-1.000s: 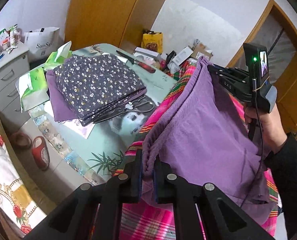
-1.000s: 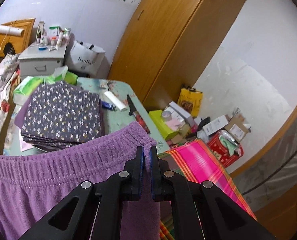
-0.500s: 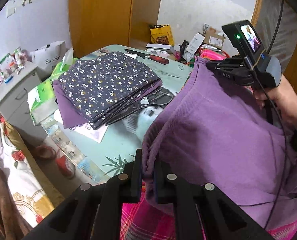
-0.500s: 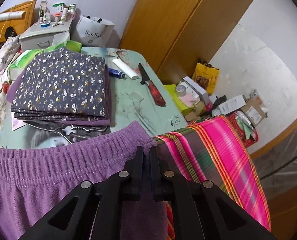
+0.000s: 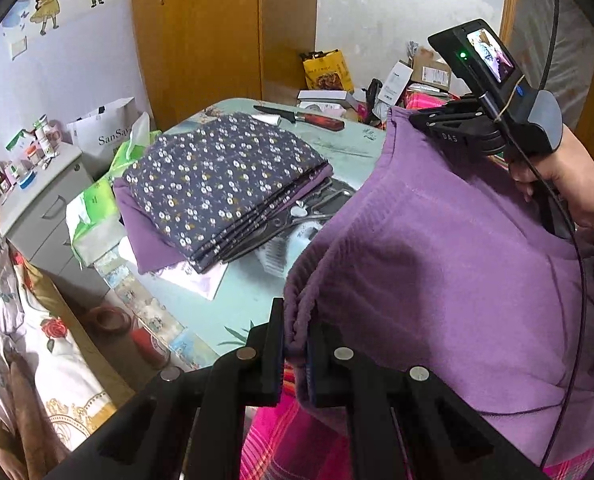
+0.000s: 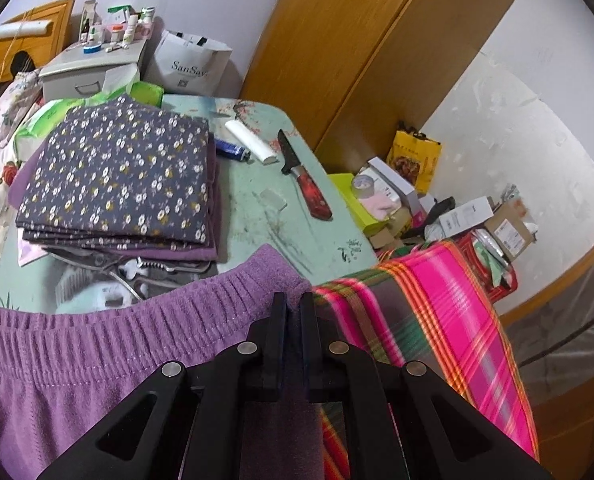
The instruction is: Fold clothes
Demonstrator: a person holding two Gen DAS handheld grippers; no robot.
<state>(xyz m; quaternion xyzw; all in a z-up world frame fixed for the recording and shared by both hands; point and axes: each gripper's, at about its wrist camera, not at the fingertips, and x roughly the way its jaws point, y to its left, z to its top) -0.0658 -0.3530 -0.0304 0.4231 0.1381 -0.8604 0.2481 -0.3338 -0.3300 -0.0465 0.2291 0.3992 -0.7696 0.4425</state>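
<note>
Purple fleece trousers (image 5: 437, 272) hang stretched between my two grippers above a pink plaid cloth (image 6: 429, 304). My left gripper (image 5: 296, 344) is shut on one end of the ribbed waistband. My right gripper (image 6: 293, 312) is shut on the other corner of the waistband (image 6: 145, 320); in the left wrist view the right gripper (image 5: 413, 120) shows at the upper right, held by a hand (image 5: 569, 184). The rest of the garment drapes down and hides the surface under it.
A folded stack of floral clothes (image 6: 117, 176) lies on the pale green table (image 6: 257, 200), over scissors (image 5: 297, 216). A red-handled knife (image 6: 305, 180), a white tube and a lighter lie behind. Boxes (image 6: 469, 216), a wardrobe, a grey drawer unit (image 5: 45, 200) and a bed stand around.
Both grippers have sunk a little with the trousers still held taut. The views have tilted, so more of the table and the plaid cloth show now.
</note>
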